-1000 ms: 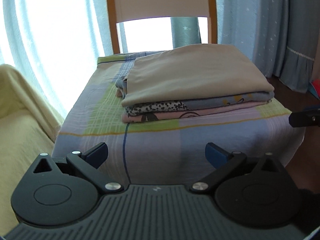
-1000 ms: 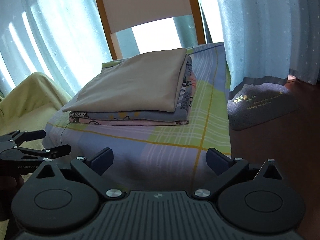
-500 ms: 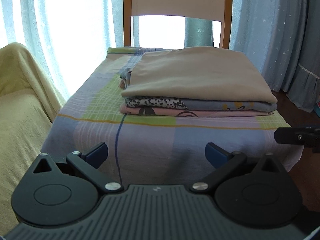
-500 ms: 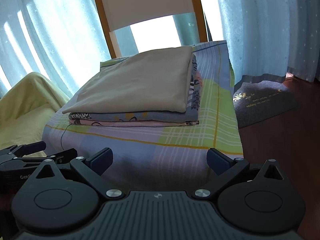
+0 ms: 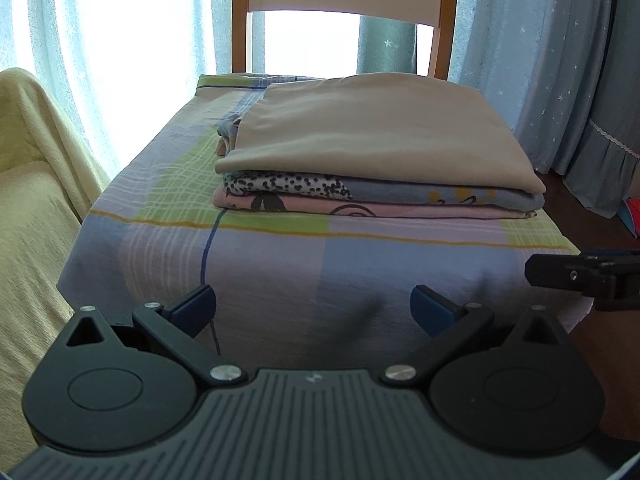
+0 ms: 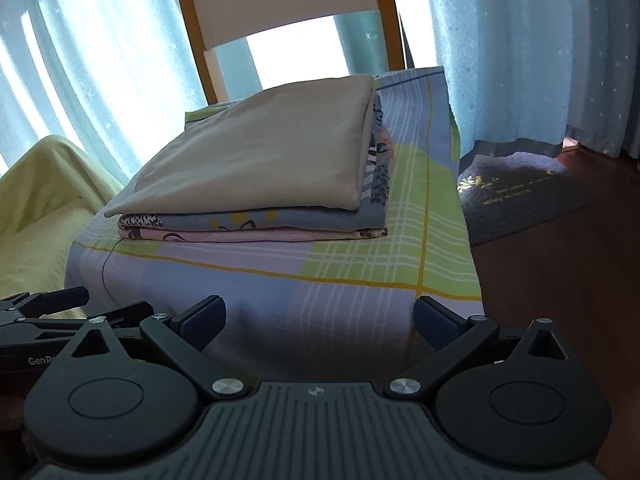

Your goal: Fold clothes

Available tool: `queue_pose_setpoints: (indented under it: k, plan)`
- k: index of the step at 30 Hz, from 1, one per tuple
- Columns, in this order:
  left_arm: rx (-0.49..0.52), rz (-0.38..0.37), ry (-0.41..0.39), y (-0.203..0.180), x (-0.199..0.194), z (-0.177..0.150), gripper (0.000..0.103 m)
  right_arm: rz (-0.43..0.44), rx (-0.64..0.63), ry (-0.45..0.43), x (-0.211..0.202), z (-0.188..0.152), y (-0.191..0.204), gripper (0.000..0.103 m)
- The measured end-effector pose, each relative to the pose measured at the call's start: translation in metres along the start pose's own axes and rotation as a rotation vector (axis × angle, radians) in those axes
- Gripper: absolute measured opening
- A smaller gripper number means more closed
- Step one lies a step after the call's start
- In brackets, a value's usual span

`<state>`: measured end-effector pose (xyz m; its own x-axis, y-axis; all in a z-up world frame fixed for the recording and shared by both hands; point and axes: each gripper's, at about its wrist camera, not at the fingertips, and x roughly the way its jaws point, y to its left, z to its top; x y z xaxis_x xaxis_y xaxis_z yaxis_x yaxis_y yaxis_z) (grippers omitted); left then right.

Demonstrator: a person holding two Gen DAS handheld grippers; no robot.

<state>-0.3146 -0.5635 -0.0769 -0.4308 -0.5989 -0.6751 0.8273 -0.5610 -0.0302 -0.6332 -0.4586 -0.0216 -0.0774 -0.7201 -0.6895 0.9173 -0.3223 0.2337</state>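
Left wrist view shows the left gripper (image 5: 313, 306) with its jaws spread wide and nothing between them, and straight ahead of the jaws, well past their tips, sits a neat pile of folded clothes (image 5: 376, 160) on a checked cloth (image 5: 280, 256) that covers the seat of a wooden chair (image 5: 240, 20). The pile has a plain tan piece on top, a blue spotted one under it and a pink one at the bottom. In the right wrist view the right gripper (image 6: 319, 315) also has its jaws wide apart and empty, with the same pile ahead and a bit to the left of them, a dark mat (image 6: 524, 196) on the floor off to the right, and a yellow blanket (image 6: 44, 184) off to the left.
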Motion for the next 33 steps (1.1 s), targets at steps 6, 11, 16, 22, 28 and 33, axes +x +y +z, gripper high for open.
queue_pose_setpoints:
  k: [6, 11, 16, 22, 28, 33]
  plan:
    - [-0.004, -0.001, -0.009, -0.0019, -0.0005, 0.0016, 0.102, -0.023, -0.001, 0.005, 0.0027, 0.0014, 0.0005, 0.103]
    - [0.003, 0.012, -0.011, -0.0030, -0.0004, 0.0014, 0.102, -0.047, -0.003, 0.015, 0.0065, 0.0022, 0.0025, 0.103]
    - [0.009, 0.018, -0.005, -0.0047, 0.0003, 0.0014, 0.102, -0.052, -0.006, 0.017, 0.0086, 0.0027, 0.0044, 0.103]
    - [0.007, 0.023, 0.000, -0.0064, 0.0004, 0.0001, 0.102, -0.052, -0.003, 0.015, 0.0100, 0.0031, 0.0042, 0.103]
    - [0.014, 0.025, 0.000, -0.0085, 0.0008, 0.0009, 0.102, -0.050, -0.001, 0.014, 0.0097, 0.0030, 0.0038, 0.103]
    - [0.014, 0.026, -0.002, -0.0090, 0.0021, 0.0035, 0.102, -0.050, 0.000, 0.013, 0.0093, 0.0033, 0.0036, 0.103]
